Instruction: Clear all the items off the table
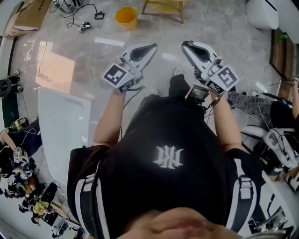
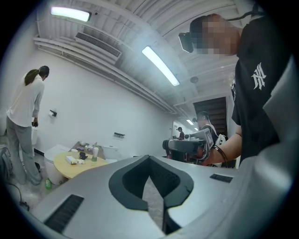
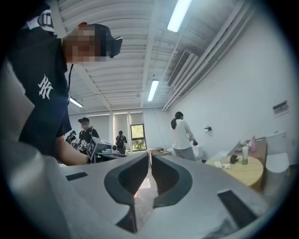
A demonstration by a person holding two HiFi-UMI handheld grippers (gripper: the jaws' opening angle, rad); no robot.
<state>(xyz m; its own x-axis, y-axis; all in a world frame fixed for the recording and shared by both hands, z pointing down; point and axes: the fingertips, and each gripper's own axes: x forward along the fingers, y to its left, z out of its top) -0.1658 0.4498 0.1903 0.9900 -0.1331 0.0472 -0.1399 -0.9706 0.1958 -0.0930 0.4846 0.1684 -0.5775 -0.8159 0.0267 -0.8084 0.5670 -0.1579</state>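
I hold both grippers out in front of my body over the floor. The left gripper (image 1: 150, 46) is shut, its tips meeting with nothing between them (image 2: 149, 157). The right gripper (image 1: 186, 45) is shut too, with only a hairline slit at its tips (image 3: 150, 157), and it holds nothing. Far off stands a round yellow table (image 2: 65, 169) with a small bottle (image 2: 94, 153), a white box (image 2: 71, 159) and a dark object (image 2: 82, 155) on it. The right gripper view shows the same table (image 3: 243, 173) and bottle (image 3: 244, 154) at the right.
A yellow bucket (image 1: 126, 17) and a wooden stool (image 1: 163, 7) stand on the floor ahead, with cables (image 1: 79, 21) at the upper left. A white tabletop (image 1: 60, 126) is at my left. A person in white (image 3: 183, 133) stands near the wall, with others further back.
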